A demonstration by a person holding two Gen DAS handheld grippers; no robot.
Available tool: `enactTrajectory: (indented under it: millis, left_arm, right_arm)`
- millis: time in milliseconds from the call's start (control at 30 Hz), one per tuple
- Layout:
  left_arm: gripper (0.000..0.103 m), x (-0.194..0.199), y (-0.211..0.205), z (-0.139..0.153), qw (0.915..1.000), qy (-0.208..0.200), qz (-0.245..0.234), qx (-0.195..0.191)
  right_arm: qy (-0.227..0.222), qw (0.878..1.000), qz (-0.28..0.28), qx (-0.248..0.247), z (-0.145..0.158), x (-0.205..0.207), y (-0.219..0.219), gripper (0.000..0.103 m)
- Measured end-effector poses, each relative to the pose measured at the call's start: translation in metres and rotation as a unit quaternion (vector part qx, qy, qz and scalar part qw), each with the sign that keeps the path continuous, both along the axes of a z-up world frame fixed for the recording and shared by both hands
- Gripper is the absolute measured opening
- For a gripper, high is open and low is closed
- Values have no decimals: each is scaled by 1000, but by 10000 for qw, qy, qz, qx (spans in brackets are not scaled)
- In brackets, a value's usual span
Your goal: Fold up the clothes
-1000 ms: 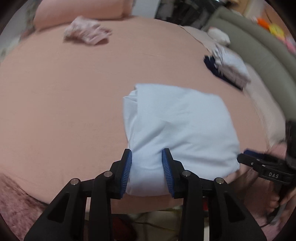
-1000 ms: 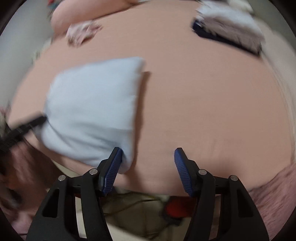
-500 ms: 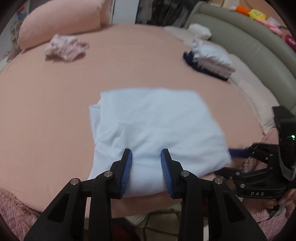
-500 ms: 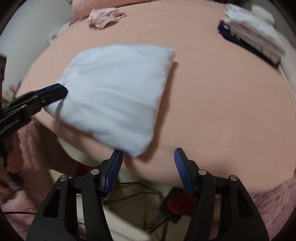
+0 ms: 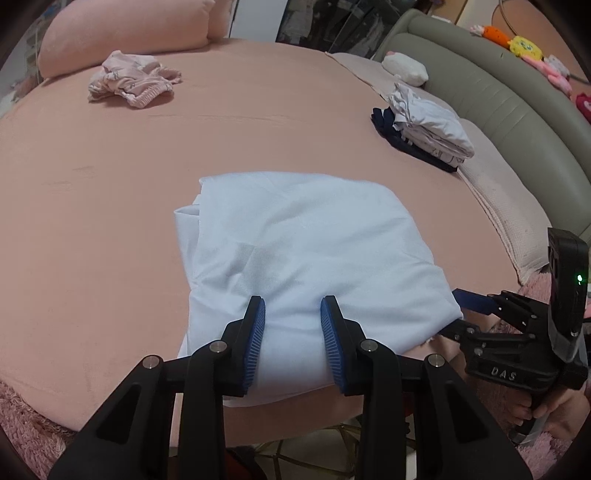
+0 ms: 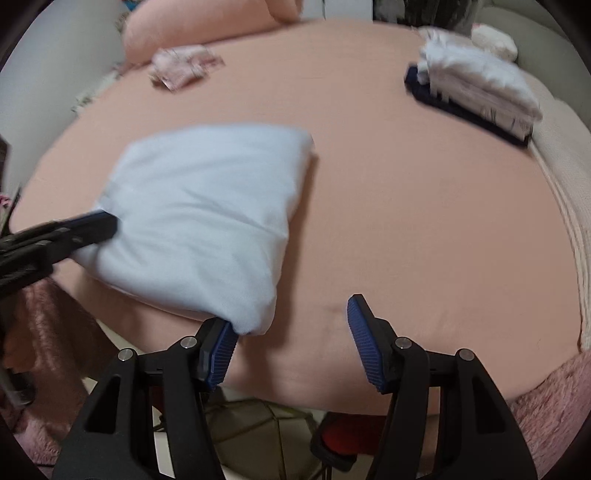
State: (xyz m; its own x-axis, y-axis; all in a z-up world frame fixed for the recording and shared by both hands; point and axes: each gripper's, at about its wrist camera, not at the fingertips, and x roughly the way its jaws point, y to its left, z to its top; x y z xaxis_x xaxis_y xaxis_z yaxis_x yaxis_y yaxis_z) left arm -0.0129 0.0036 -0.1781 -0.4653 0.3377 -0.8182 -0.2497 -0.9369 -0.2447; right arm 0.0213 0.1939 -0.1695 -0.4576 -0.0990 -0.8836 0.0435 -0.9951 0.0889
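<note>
1. Pale-blue garment (image 5: 303, 258), folded into a thick rectangle, is lying on the pink bed (image 5: 110, 206) with its near edge hanging just over the bed's front edge; against the frames of a second ago it is sitting squarer and further along that edge, and its outline is reading flatter.
2. Left gripper (image 5: 293, 343) is straddling the near edge of the garment, cloth filling the gap between its blue pads; whether they are pinching the fold or only bracketing it I cannot tell.
3. Right gripper (image 6: 291, 341) is standing with its jaws apart, nothing pressed between them; the garment's near right corner is resting against the left pad only, where a second ago that pad was tucked under the corner.
4. Judging from this, the fold itself is looking finished, and the hands seem to be squaring or repositioning the bundle.
5. Stack of folded clothes (image 5: 424, 129) is waiting far right, and a crumpled pink floral garment (image 5: 133, 79) is lying unfolded by the pillow (image 5: 122, 29), likely next.
</note>
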Motion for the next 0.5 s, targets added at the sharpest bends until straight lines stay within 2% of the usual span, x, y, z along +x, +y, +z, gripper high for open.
enactTrajectory:
  millis: [200, 300, 367, 400, 467, 500]
  left_arm:
    - [34, 3, 4, -2, 9998, 4, -125, -120]
    - [34, 0, 0, -5, 9999, -94, -57, -25]
    - [34, -1, -3, -6, 9999, -157, -17, 54]
    - [34, -2, -3, -6, 9998, -164, -1, 102]
    - [33, 0, -5, -3, 9996, -129, 54, 247]
    - [33, 2, -7, 1, 9991, -81, 96, 396]
  right_arm:
    - [-258, 9988, -414, -110, -8, -2, 23, 63]
    - [-345, 9985, -405, 159, -8, 2, 20, 63]
    - [-492, 9967, -587, 254, -10, 5, 29, 61]
    - [-526, 9956, -764, 150, -9, 7, 39, 61]
    - [-427, 9910, -1103, -632, -3, 12, 65, 61]
    - [-263, 9896, -1136, -840, 4, 13, 70, 61]
